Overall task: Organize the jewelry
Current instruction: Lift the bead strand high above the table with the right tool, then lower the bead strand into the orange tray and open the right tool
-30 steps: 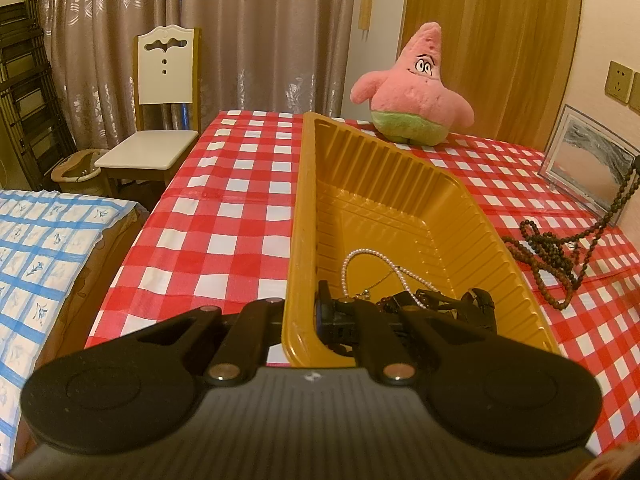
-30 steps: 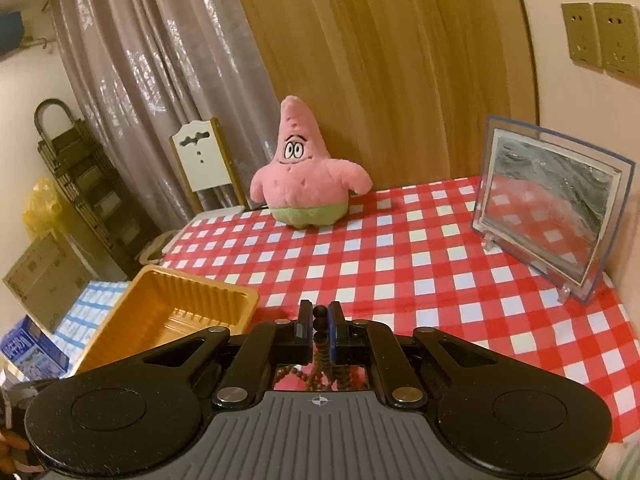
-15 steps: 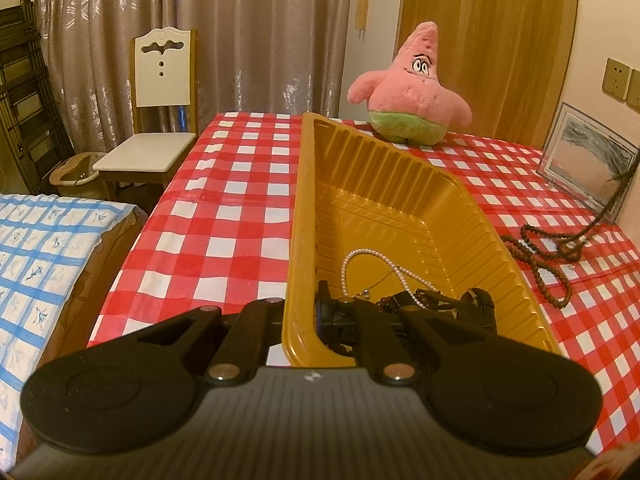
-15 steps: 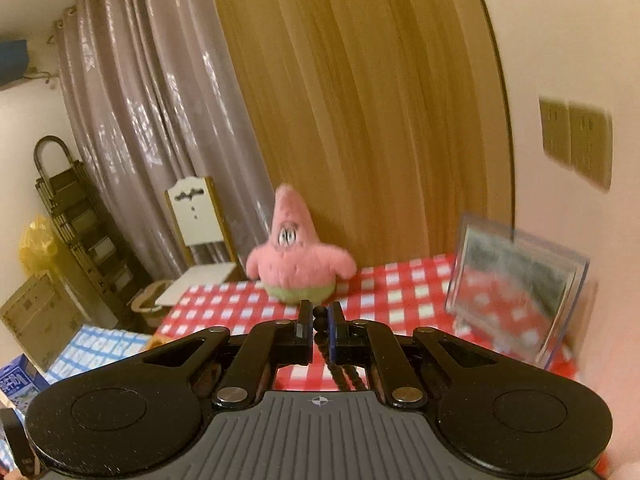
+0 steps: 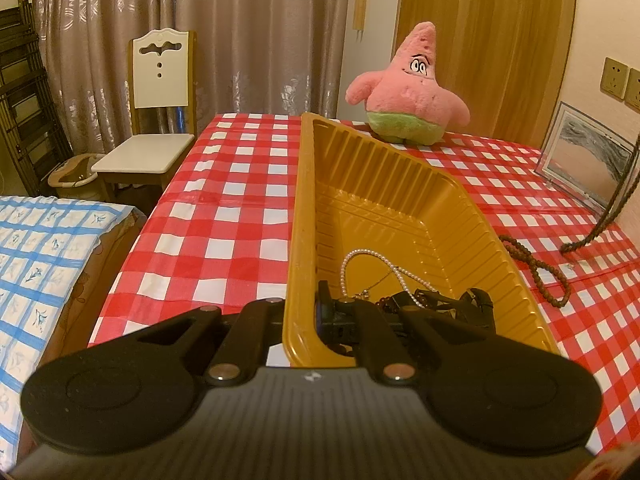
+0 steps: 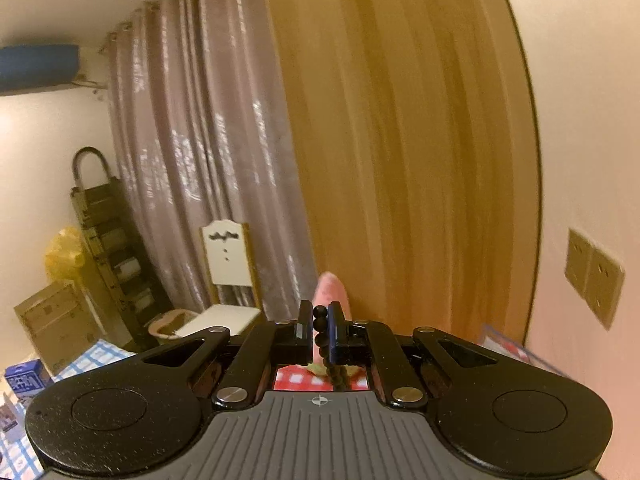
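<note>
Amber plastic made up the long ribbed tray (image 5: 384,200), which stood on the red-and-white checked desk (image 5: 224,216) close to its near edge. The left claw (image 5: 304,316) was clamped on the tray's near left wall, one finger outside the rim and the other inside. In the tray's near end lay a white pearl necklace (image 5: 376,266) looped over a tangle of darker pieces (image 5: 436,304) too jumbled to tell apart.

On the desk just to the right of the tray, toward the right edge, lay a strand of brown wooden beads (image 5: 540,270); part of it rose steeply off the cloth (image 5: 616,204) and ran out of the left wrist view at the right. In the right wrist view, the right claw (image 6: 319,334) pinched a column of dark round beads (image 6: 319,322) between nearly closed fingers, and the rest of that strand dropped below them. That claw was tilted up toward a wooden door (image 6: 400,152) and a grey curtain (image 6: 192,160).

A pink starfish plush (image 5: 408,92) sat at the far edge of the desk, and a framed picture (image 5: 588,160) leaned near the right edge. A white chair (image 5: 156,120) stood beyond the far left corner.
</note>
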